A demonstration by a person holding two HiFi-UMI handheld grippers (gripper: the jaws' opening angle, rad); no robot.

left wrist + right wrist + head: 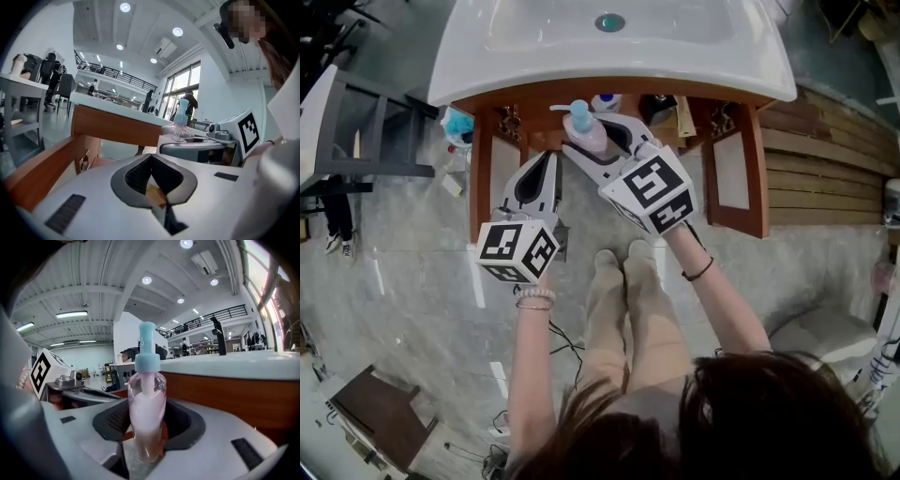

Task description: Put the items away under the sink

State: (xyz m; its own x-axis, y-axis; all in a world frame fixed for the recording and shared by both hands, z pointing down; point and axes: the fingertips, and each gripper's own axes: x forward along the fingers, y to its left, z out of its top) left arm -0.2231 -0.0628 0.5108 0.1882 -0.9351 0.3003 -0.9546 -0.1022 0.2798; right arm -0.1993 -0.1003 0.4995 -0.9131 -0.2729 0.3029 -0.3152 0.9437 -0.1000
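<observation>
Right claw (146, 420) gripped the soap bottle (146, 394) upright by its body, probably to avoid spills, just before the open cabinet (484, 159) under the sink (487, 56); left claw (151, 165) stayed out of it, closed and empty.

Overhead; two low; sink (750, 66) perhaps shared

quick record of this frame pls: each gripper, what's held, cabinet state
right gripper: jaws shut on pump bottle
pump bottle: upright, pink liquid, blue pump, in front of the cabinet opening
left gripper: jaws together, nothing between them
cabinet: under the sink, doors open
</observation>
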